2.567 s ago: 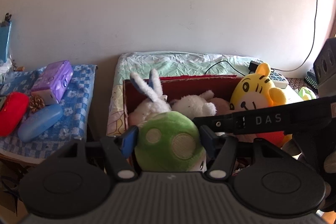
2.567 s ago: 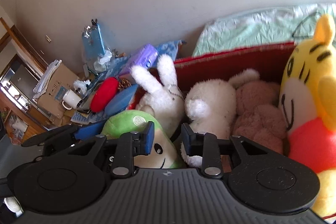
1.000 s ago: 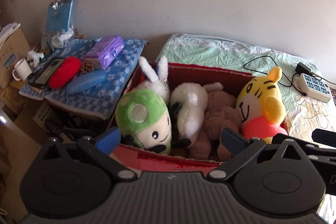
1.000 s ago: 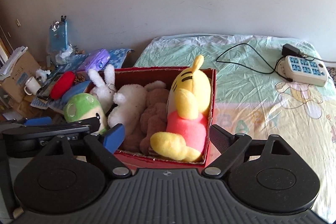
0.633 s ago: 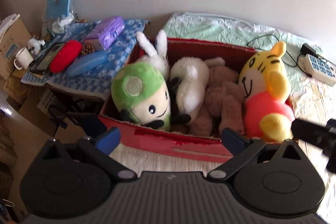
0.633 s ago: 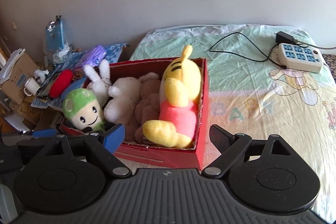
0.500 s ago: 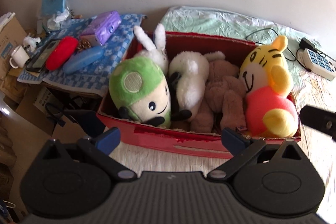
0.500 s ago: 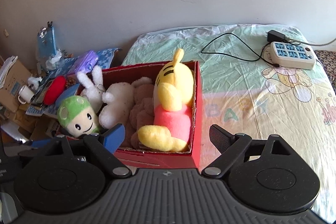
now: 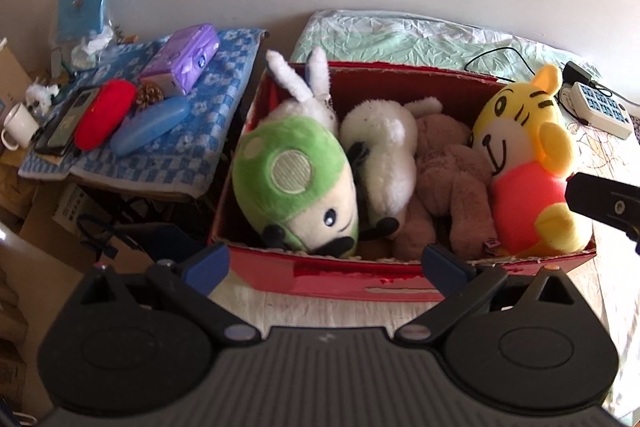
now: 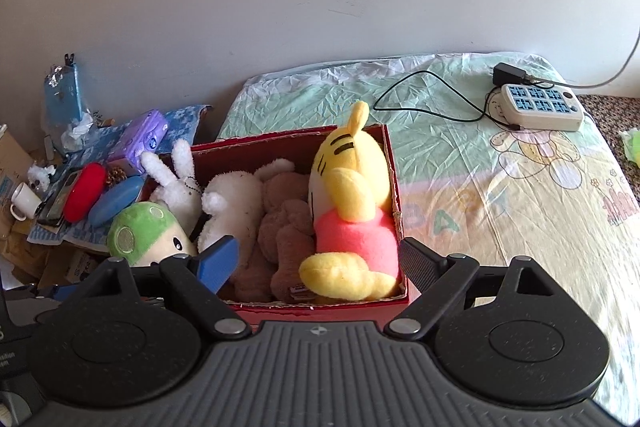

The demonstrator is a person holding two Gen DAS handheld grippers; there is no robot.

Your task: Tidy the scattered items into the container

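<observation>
**Toys boxed, both grippers empty and backed off**

Plush toys fill the red cardboard box (image 9: 400, 283), which sits on the bed sheet (image 10: 500, 195) at the bed's left edge. Five are inside: the green mushroom plush (image 9: 294, 187) at the 9 o'clock end, the white rabbit (image 9: 304, 95) behind it towards 11 o'clock, the white fluffy toy (image 9: 386, 155) and the brown plush (image 9: 452, 179) in the middle, and the yellow tiger (image 9: 524, 163) at the 3 o'clock end. In the right wrist view no toy lies loose on the sheet; only a power strip (image 10: 540, 107) with its cable rests there, near 1 o'clock. By that evidence the tidying looks finished, or nearly so. The cases, phone and tissue pack on the blue checked cloth (image 9: 192, 155), at 10 o'clock from the box, look like belongings of that side table rather than scattered items, though this is a judgement.

The left gripper (image 9: 326, 261) has its fingers spread wide with nothing between them, just short of the box's near wall. The right gripper (image 10: 318, 261) is likewise spread and empty.

Compared with 2.6 seconds ago, the left gripper no longer clasps the mushroom plush, which now lies in the box, and the right gripper's fingers, then nearly together, have parted. Both cameras have pulled back and risen since, so the whole box now shows.
</observation>
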